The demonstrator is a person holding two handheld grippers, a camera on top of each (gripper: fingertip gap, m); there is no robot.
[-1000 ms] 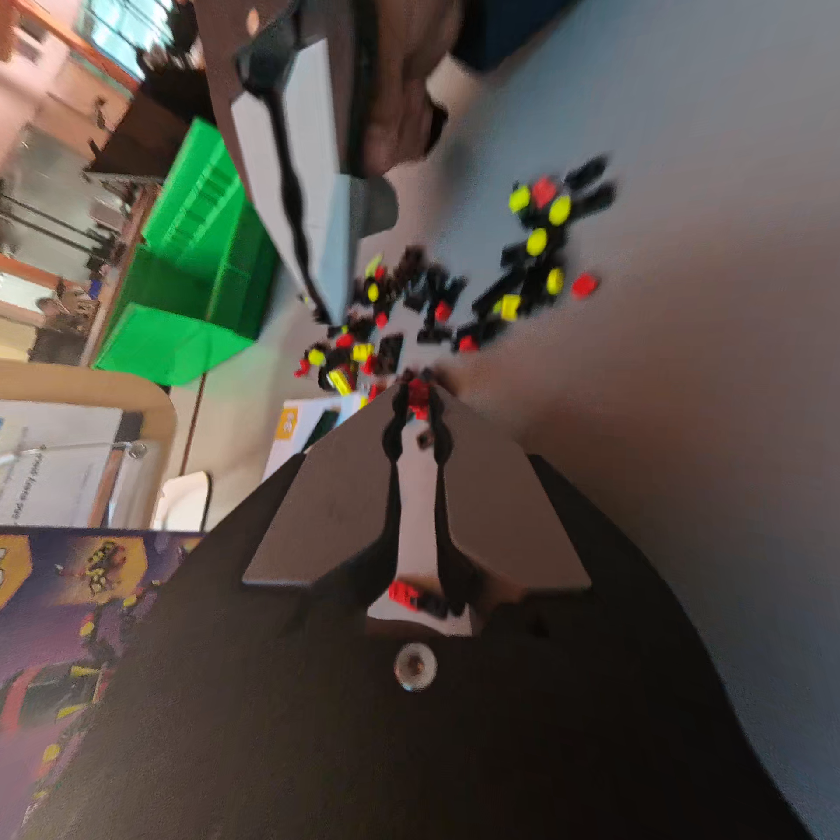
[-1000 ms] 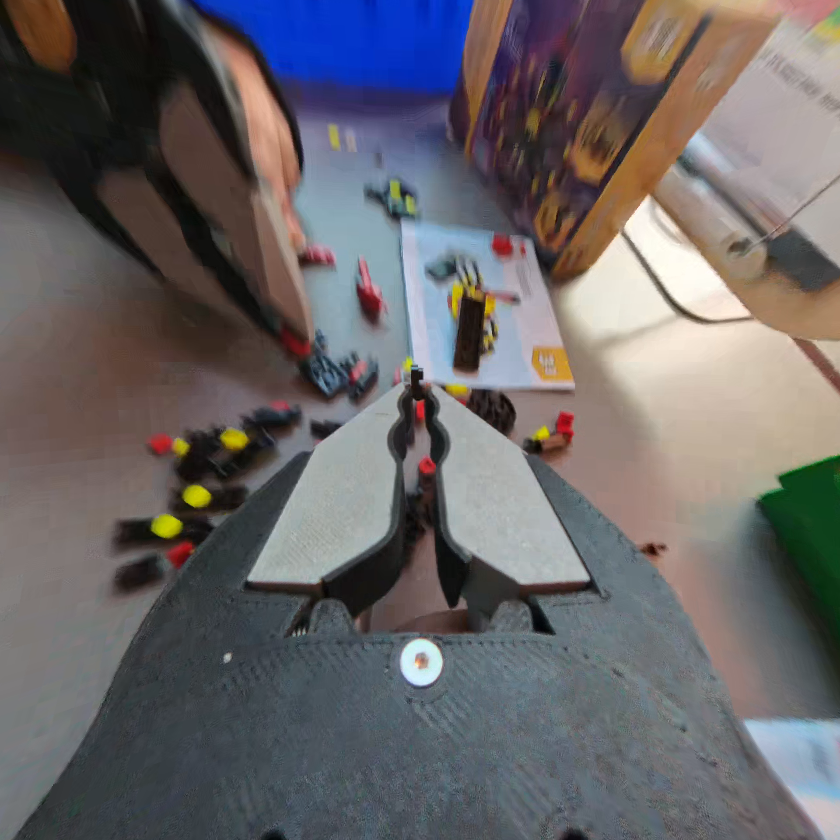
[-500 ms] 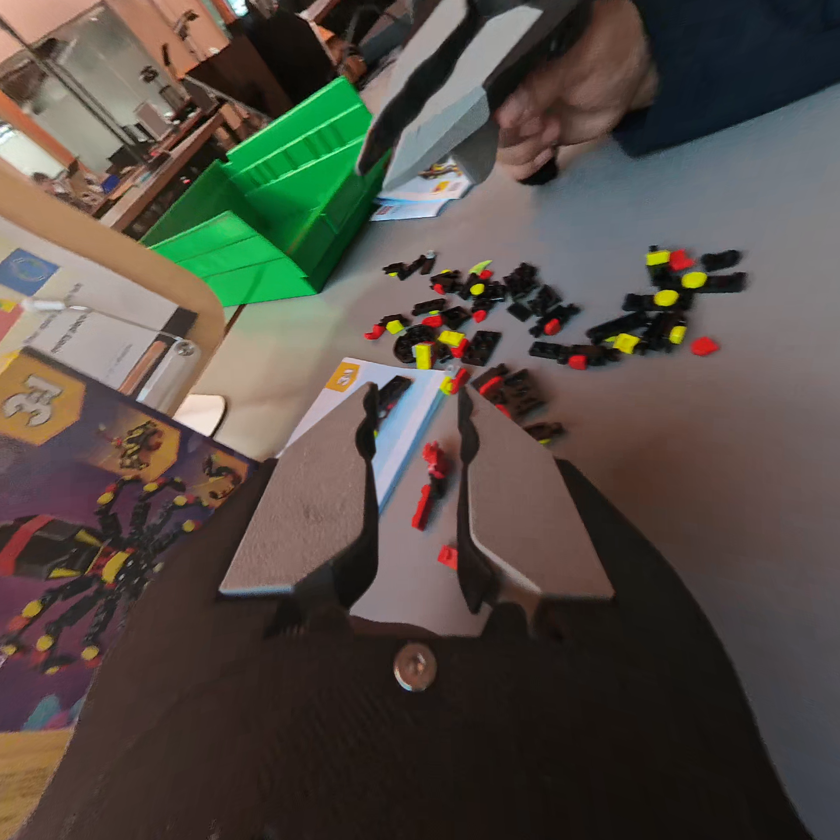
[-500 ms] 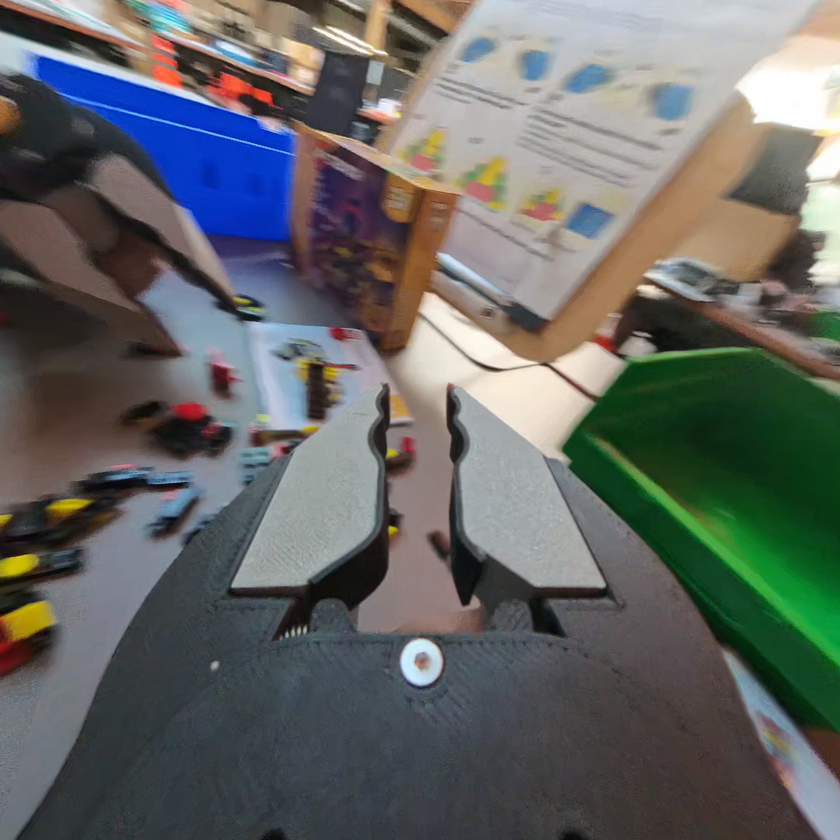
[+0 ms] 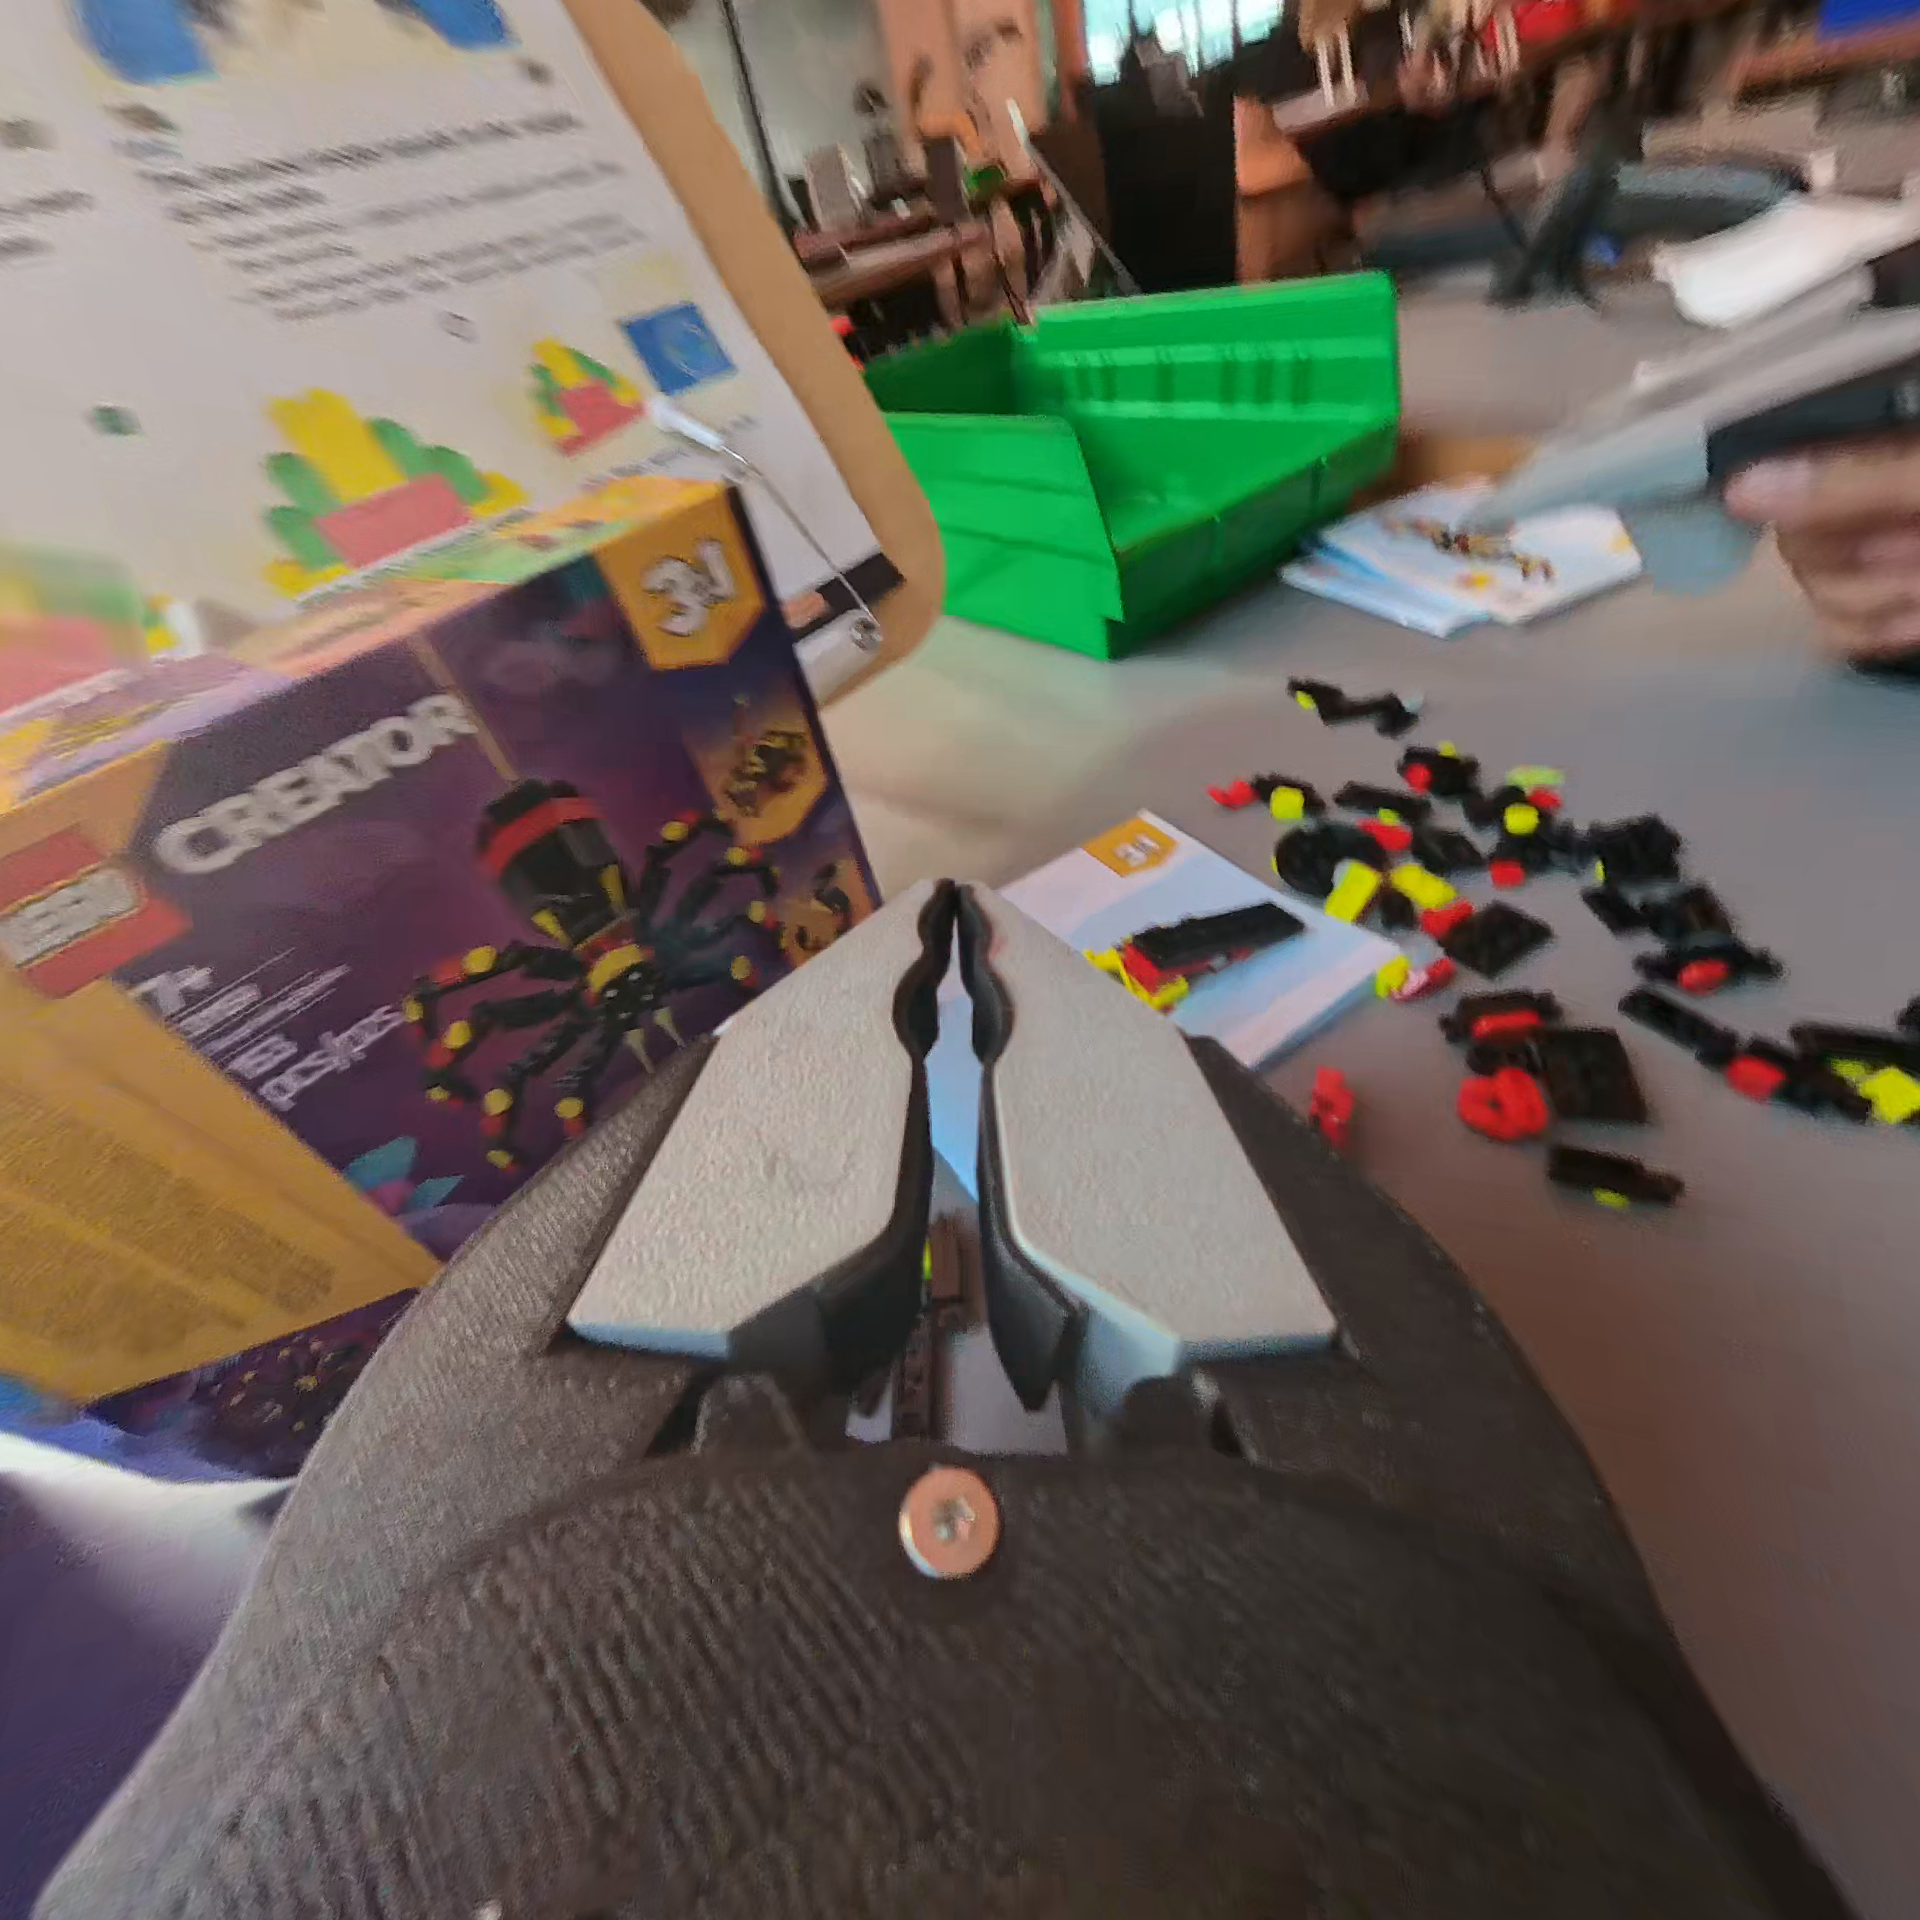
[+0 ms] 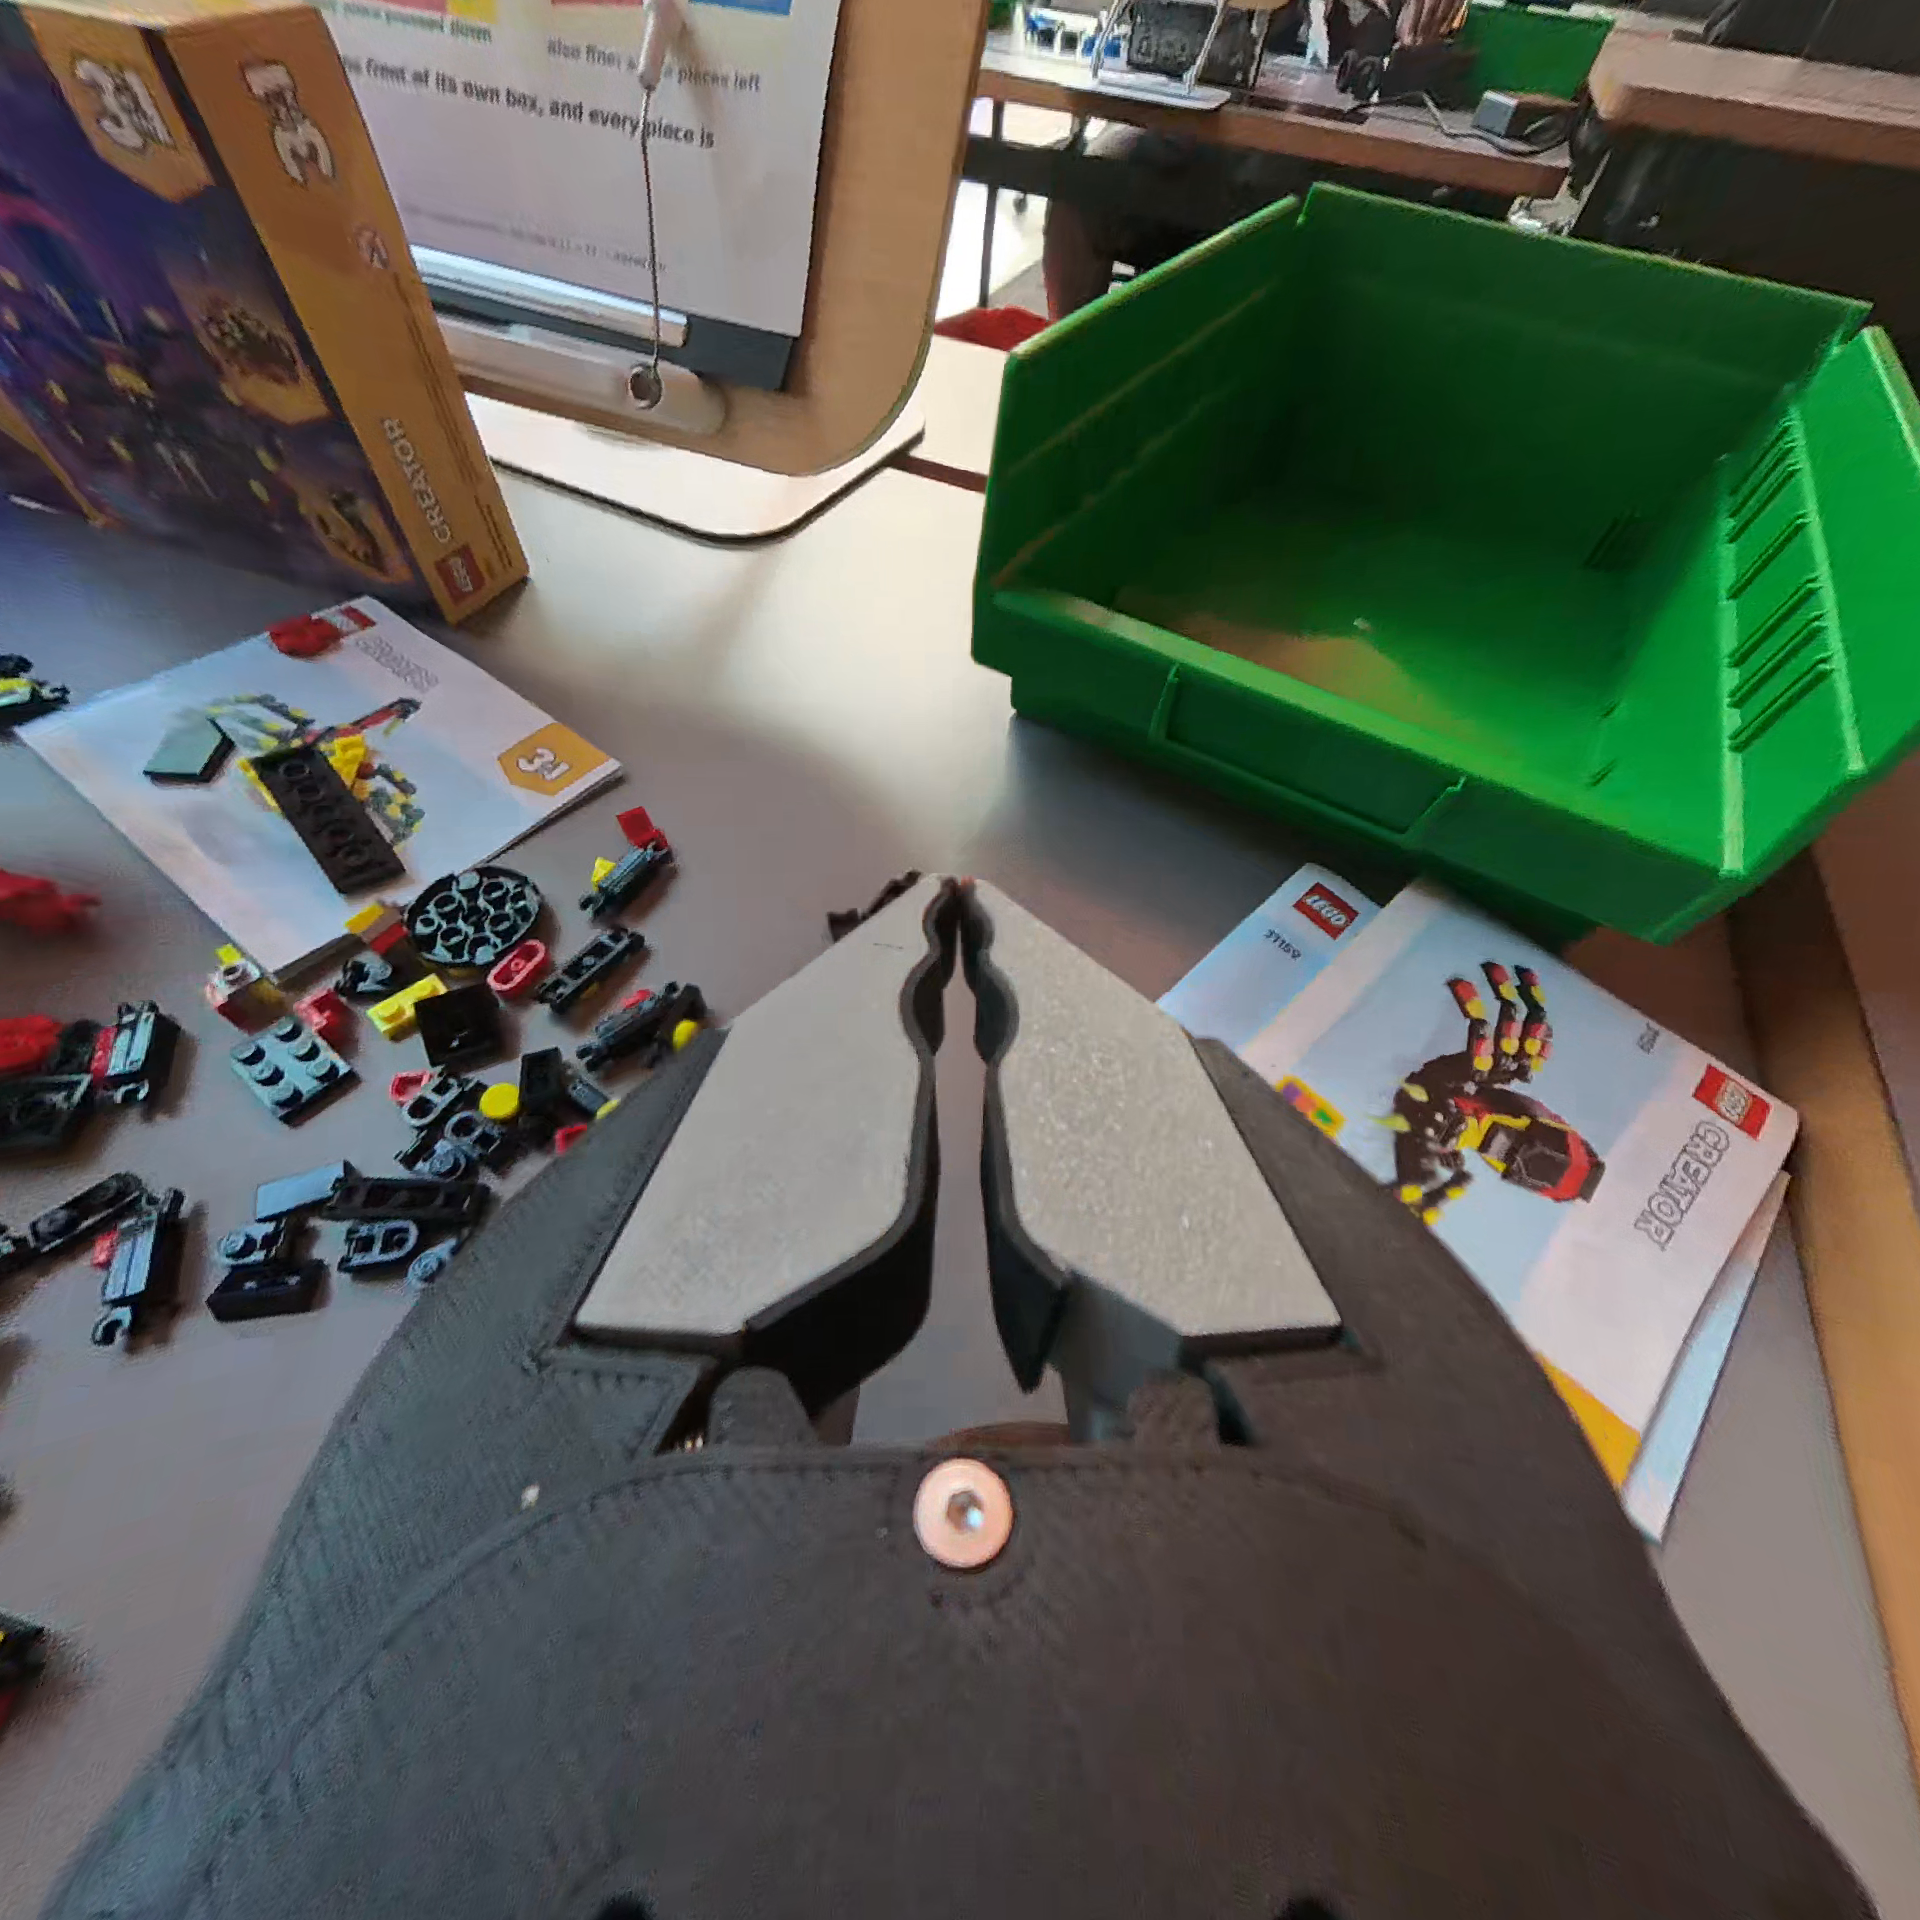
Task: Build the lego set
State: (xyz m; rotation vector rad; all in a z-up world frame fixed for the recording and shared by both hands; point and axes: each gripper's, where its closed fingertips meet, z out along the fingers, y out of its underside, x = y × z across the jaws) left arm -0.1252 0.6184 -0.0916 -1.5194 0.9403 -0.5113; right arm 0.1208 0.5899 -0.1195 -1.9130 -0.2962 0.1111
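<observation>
Loose black, red and yellow lego pieces [image 6: 312, 1070] lie scattered on the grey table, left of my right gripper [image 6: 951, 894]. They also show in the left wrist view [image 5: 1507, 935]. A long black plate [image 6: 332, 821] lies on an open instruction booklet [image 6: 499, 727], with a round black plate [image 6: 473, 920] beside it. My right gripper is shut, held above the table; a small dark piece [image 6: 857, 916] shows just behind its left tip. My left gripper [image 5: 951, 904] is shut with nothing visible in it, above the booklet [image 5: 1288, 987]. The right gripper [image 5: 1662, 436] shows far right there.
The purple and yellow lego box [image 5: 416, 883] stands close on the left. A green bin [image 6: 1455, 540] sits at the back right, with more booklets [image 6: 1507, 1143] in front of it. A wooden sign stand [image 6: 727, 260] is behind the box. There is about 25 cm between the tips of the two grippers. The long black plate [image 6: 332, 821] lies around 11 cm away from my left fingertips. Look for it in the left wrist view [image 5: 1223, 924] too.
Both grippers were open half a second ago and are shut now. The left view has swung toward the box; the right view has swung toward the green bin and booklets.
</observation>
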